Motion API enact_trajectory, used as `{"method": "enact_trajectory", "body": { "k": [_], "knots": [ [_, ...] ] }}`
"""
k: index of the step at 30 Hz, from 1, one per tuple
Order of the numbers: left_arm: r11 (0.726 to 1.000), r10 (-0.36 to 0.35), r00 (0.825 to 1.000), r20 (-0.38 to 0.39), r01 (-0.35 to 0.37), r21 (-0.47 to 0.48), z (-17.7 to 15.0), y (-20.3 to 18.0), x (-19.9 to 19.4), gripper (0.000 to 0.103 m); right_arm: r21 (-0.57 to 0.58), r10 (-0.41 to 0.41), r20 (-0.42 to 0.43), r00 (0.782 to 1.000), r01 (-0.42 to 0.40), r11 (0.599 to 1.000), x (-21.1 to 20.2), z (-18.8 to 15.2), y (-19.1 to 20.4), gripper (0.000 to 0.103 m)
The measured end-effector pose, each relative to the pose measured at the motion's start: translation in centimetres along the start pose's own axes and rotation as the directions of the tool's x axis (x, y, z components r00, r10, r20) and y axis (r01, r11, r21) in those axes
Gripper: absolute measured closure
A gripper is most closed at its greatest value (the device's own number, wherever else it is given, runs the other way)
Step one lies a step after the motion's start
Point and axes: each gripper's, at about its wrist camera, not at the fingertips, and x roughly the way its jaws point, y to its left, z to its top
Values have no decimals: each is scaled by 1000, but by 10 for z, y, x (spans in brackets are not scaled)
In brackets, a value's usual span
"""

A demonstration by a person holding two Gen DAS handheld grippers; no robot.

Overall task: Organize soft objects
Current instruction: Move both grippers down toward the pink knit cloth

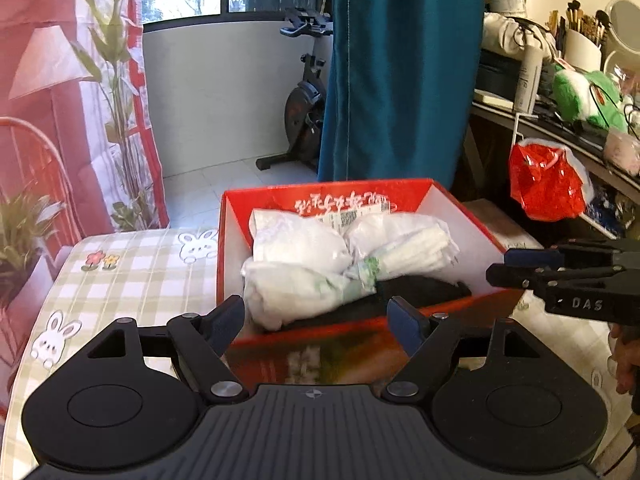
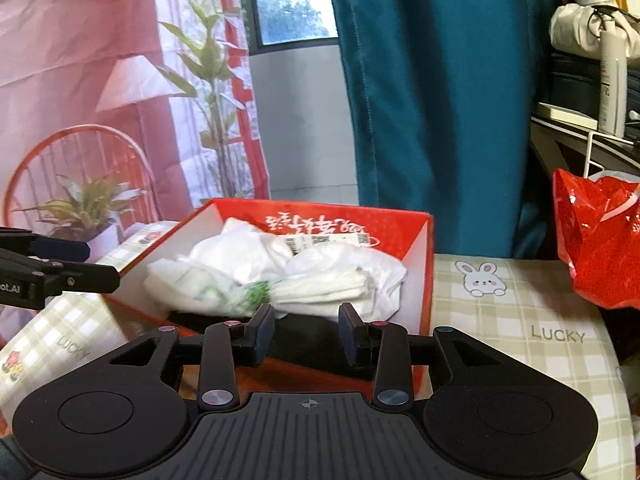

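A red cardboard box point(image 1: 444, 204) stands on the checked tablecloth; it also shows in the right wrist view point(image 2: 424, 264). Inside lie white soft bundles point(image 1: 304, 264) with green print, seen too in the right wrist view point(image 2: 256, 276), on top of a black soft item point(image 1: 424, 288). My left gripper point(image 1: 318, 324) is open and empty, at the box's near wall. My right gripper point(image 2: 307, 334) is open and empty at the box's near edge; it also enters the left wrist view from the right point(image 1: 504, 266).
A red plastic bag point(image 1: 548, 184) hangs at the right, by a cluttered shelf with a green plush toy point(image 1: 584, 96). A teal curtain point(image 1: 400, 68) hangs behind the box. The table is covered with a bunny-print cloth point(image 2: 520, 320). An exercise bike point(image 1: 304, 100) stands farther back.
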Motion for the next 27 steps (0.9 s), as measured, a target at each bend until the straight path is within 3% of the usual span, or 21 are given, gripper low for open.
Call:
{"method": "enact_trajectory", "body": {
  "k": [9, 18, 20, 23, 25, 27],
  "knots": [
    [999, -1, 999, -36, 0, -39, -51, -7, -16, 23, 8, 47, -8, 999, -47, 999, -26, -41, 15, 70],
    [991, -54, 989, -138, 36, -128, -103, -12, -7, 23, 46, 72, -140, 988, -66, 997, -32, -96, 20, 66],
    [990, -60, 986, -154, 39, -137, -109, -13, -2, 23, 64, 64, -169, 984, -54, 997, -34, -105, 20, 65],
    [990, -61, 984, -168, 38, -139, -114, -16, 4, 23, 82, 31, -201, 979, -15, 997, -39, -116, 20, 59],
    [989, -61, 982, -177, 36, -143, -118, -18, 6, 23, 91, 3, -215, 977, 16, 996, -43, -123, 17, 49],
    [988, -63, 981, -183, 36, -150, -121, -18, 9, 23, 108, -21, -236, 971, 48, 993, -45, -131, 12, 48]
  ]
}}
